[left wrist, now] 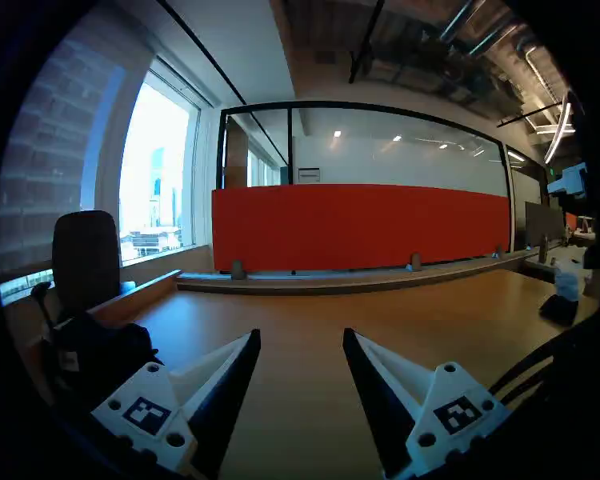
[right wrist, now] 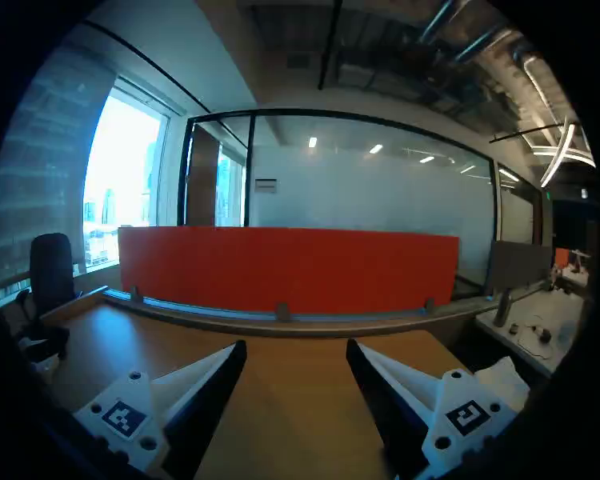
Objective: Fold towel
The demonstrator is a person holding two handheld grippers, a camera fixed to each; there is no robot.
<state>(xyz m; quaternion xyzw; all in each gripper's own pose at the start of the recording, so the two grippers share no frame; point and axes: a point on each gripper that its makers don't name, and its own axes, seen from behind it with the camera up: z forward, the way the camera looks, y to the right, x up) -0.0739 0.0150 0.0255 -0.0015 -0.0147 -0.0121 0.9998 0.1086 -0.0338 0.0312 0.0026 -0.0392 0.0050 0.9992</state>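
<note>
Left gripper view: left gripper point(left wrist: 301, 333) gapes; wall sign point(left wrist: 309, 174) illegible.

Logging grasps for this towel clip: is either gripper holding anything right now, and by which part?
Nothing is held. The left gripper and the right gripper both stand open above the wooden desk, with nothing between their fingers.

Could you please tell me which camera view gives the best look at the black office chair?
The left gripper view: the black office chair stands large at the left by the window, its backrest plain to see. The right gripper view shows the chair smaller and farther off, near the left edge.
</note>
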